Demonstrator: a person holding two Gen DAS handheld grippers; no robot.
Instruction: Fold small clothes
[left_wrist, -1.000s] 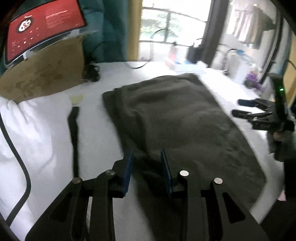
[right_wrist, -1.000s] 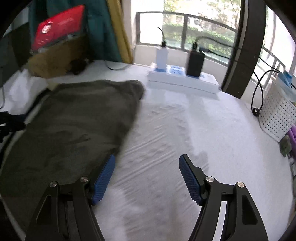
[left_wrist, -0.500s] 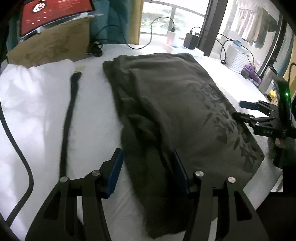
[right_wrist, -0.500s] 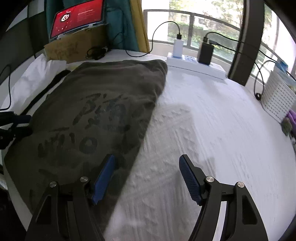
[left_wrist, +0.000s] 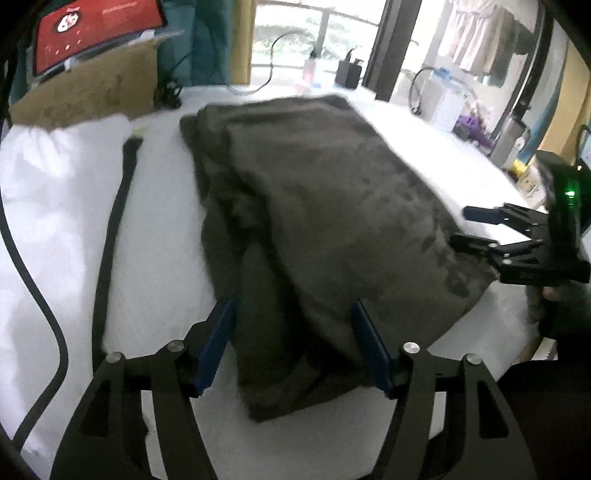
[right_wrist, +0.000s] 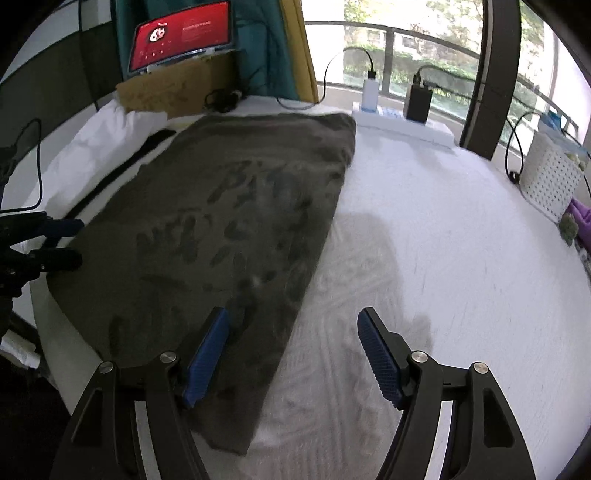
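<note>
A dark olive printed garment (left_wrist: 325, 206) lies folded lengthwise on the white bed, with bunched folds along its left side; it also shows in the right wrist view (right_wrist: 229, 229). My left gripper (left_wrist: 295, 325) is open and empty, its blue pads straddling the near left end of the garment. My right gripper (right_wrist: 293, 332) is open and empty above the garment's right edge. Each gripper shows in the other view: the right one (left_wrist: 476, 229) at the garment's right corner, the left one (right_wrist: 55, 240) at the left edge.
A black strap (left_wrist: 114, 229) and a black cable (left_wrist: 33, 280) lie on the bed (right_wrist: 443, 229) left of the garment. A cardboard box (left_wrist: 85, 88) with a red screen (right_wrist: 181, 37) stands at the back. A power strip with chargers (right_wrist: 402, 122) and a white basket (right_wrist: 550, 173) sit beyond.
My left gripper opened wide and drew back toward the garment's near end. My right gripper drew back and rose, staying open. The garment lies still.
</note>
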